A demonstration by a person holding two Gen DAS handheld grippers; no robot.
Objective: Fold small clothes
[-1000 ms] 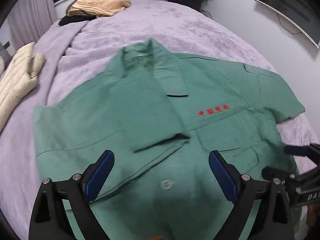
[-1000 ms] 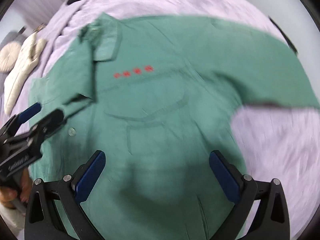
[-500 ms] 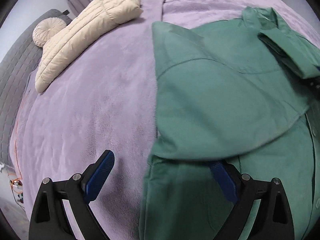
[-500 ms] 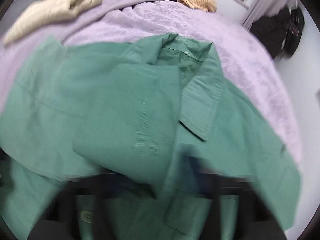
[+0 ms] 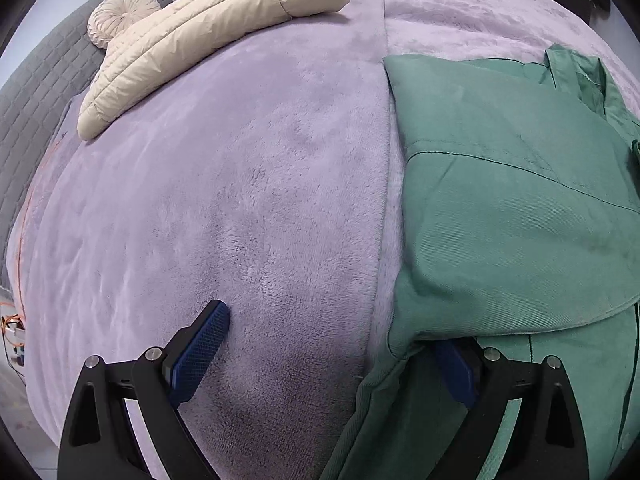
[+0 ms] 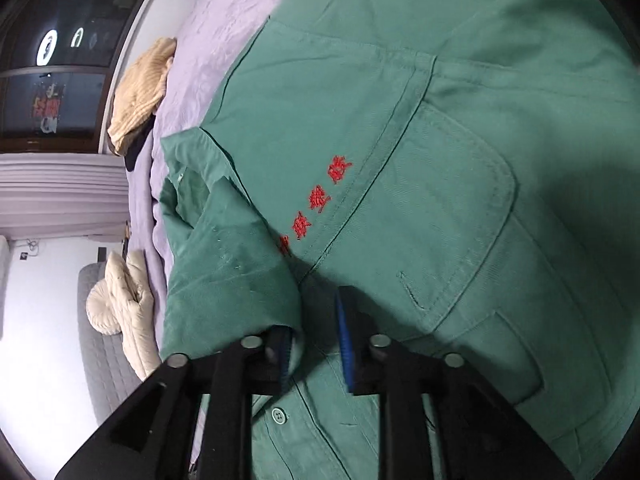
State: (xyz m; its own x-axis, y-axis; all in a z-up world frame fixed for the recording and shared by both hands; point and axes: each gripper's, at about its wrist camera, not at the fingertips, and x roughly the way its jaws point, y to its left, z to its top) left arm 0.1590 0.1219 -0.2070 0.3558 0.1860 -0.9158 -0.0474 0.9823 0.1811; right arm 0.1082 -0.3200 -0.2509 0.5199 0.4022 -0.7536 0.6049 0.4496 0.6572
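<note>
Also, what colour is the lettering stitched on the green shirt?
Red, on the green shirt; the stitched lettering shows best in the right wrist view.

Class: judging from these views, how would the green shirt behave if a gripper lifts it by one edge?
The green shirt probably droops: its folded sleeve already sags and creases. It looks light, lying thin on the purple blanket, so it likely drags rather than slides.

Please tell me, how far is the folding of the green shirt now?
Early stage. Done: the green shirt lies on the purple blanket with one sleeve folded over its front. In hand: the right gripper is at that sleeve's cuff; the left gripper is open at the shirt's edge. Left: remaining folds.
</note>
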